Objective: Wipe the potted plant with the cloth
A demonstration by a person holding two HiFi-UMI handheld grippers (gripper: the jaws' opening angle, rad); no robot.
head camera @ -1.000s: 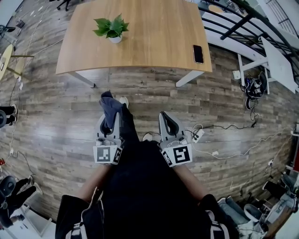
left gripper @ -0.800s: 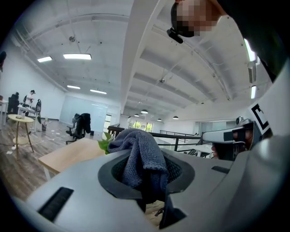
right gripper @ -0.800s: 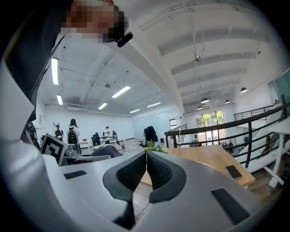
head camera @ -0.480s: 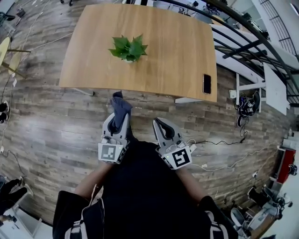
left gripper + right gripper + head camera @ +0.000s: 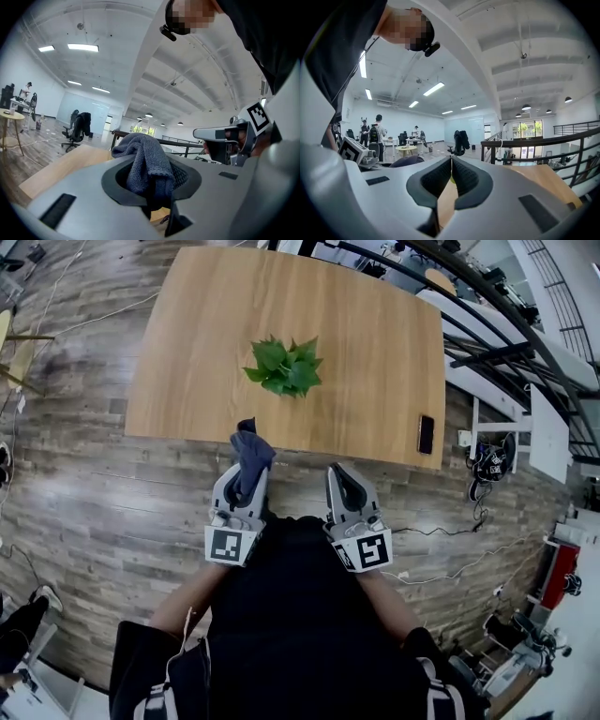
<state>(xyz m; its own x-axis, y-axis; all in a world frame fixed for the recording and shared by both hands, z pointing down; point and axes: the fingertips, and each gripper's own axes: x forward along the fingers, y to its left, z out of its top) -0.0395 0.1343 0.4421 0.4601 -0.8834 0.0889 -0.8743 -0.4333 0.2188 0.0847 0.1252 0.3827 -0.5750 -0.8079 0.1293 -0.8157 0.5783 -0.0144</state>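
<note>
Presently, the wooden table (image 5: 187,352) lies ahead of the person, its near edge just beyond both gripper tips. The potted plant (image 5: 284,367) stands on it, a little in from that edge and roughly in line between the two grippers. Its pot is hidden beneath the leaves in the head view, so the pot's shape cannot be told. The left gripper (image 5: 244,479) pinches a dark blue-grey cloth (image 5: 145,161), which bunches up out of the jaws and stands proud of the tips. The right gripper (image 5: 342,472) has its jaws pressed together with nothing between them. A phone (image 5: 426,434) lies near the table's right edge, well apart from the plant. The step in hand is judged to be the approach; no wiping is under way. Bring the left gripper forward over the table edge, level, so that the free bunch of cloth, not the hard jaw tips, meets the leaves. Stroke each leaf lightly outward from the stem. The plant looks light and may tip or slide; steady the pot with the right gripper if needed.
</note>
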